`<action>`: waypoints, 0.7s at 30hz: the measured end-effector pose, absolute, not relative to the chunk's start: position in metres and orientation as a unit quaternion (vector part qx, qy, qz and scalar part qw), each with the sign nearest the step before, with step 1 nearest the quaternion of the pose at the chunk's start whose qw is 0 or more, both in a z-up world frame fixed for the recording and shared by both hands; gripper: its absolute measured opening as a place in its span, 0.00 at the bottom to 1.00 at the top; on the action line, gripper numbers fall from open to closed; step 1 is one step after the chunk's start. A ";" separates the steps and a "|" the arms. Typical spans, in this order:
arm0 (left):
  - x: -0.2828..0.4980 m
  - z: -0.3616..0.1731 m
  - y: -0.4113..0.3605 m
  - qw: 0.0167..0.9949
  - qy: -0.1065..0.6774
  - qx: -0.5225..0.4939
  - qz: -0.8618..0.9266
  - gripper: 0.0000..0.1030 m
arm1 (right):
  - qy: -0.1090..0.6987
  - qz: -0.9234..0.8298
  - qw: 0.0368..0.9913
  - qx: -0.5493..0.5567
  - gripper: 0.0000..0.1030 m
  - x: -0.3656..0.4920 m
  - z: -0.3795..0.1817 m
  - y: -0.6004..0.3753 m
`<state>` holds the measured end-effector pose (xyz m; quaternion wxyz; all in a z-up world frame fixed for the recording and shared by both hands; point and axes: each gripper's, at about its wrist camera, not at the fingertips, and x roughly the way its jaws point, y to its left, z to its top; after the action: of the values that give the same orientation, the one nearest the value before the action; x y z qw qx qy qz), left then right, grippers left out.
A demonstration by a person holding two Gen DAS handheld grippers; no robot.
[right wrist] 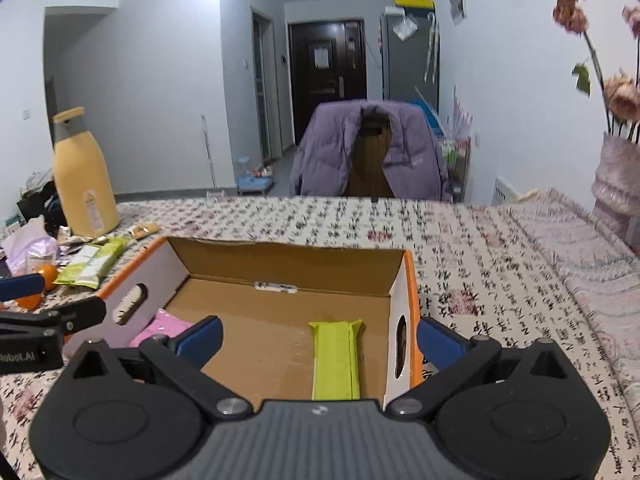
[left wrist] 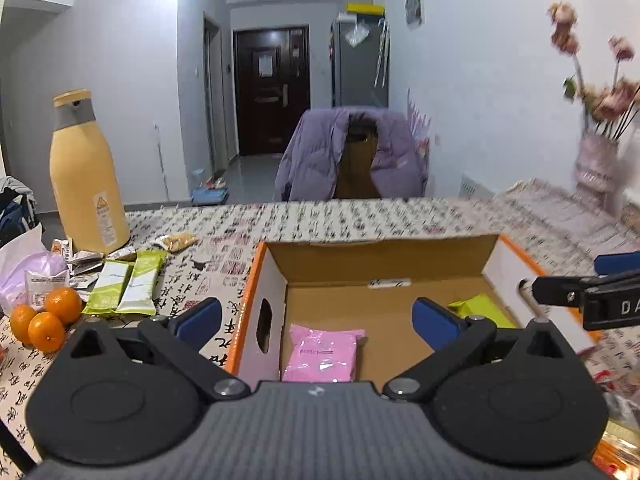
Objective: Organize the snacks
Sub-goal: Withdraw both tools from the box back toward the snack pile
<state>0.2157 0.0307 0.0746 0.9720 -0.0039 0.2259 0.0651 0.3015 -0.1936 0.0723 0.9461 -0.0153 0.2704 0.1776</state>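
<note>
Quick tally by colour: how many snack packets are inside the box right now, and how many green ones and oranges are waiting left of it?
Pink packet in the box: 1
Green packet in the box: 1
Green-and-white packets on the table, left of the box: 2
Oranges on the table: 3
Total: 7

At lower centre, the pink packet runs under the gripper body. The flowers at upper right smear with blur, and the small wrappers at left stay unreadable.
</note>
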 end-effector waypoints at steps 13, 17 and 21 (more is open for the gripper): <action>0.121 0.078 0.032 0.985 0.164 -0.013 0.053 1.00 | 0.179 0.206 0.962 -0.015 1.00 0.196 0.084 -0.207; 0.098 0.073 0.032 0.987 0.149 -0.017 0.054 1.00 | 0.162 0.215 0.963 -0.012 1.00 0.165 0.079 -0.209; 0.076 0.066 0.034 0.988 0.139 -0.025 0.054 1.00 | 0.148 0.221 0.964 -0.020 1.00 0.139 0.071 -0.206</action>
<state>0.0760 0.0342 0.0661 0.9885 -0.0253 0.1390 0.0544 0.1385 -0.2060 0.0711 0.9638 -0.0203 0.1482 0.2207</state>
